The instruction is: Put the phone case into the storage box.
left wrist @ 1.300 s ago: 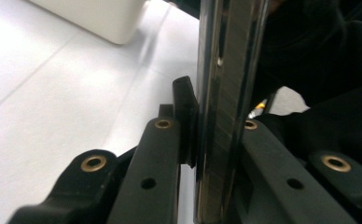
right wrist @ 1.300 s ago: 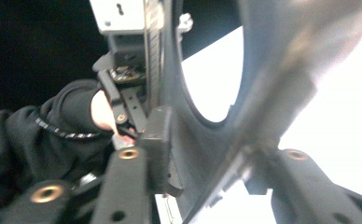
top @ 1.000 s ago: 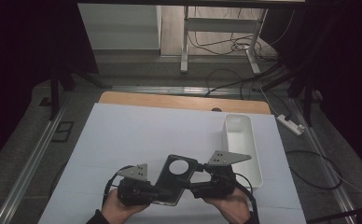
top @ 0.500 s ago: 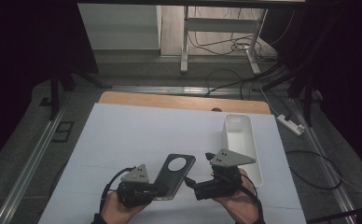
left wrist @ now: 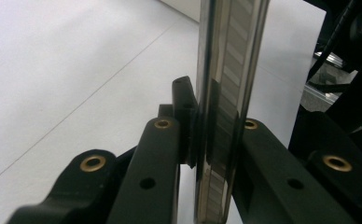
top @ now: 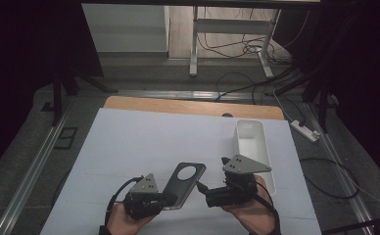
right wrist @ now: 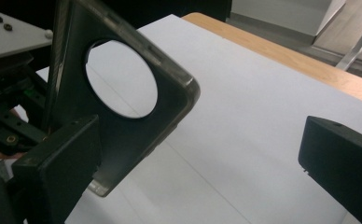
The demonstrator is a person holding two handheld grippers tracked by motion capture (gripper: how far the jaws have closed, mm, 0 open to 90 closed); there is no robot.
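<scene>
A dark phone case with a round hole is held above the white mat, tilted up to the right. My left gripper is shut on its lower end. In the left gripper view the case stands edge-on, pinched between the pads of that gripper. My right gripper is just right of the case, open; its jaws have just been opening and press on nothing. In the right gripper view the case rises beside and beyond the left jaw of the wide-open gripper.
A long white tray lies on the mat's right side, just beyond the right hand. The white mat covers a wooden table whose far edge shows. Cables and table legs are on the floor beyond.
The right gripper has let go of the case, opened wide and drawn a little to the right. The left gripper still holds the case in place.
</scene>
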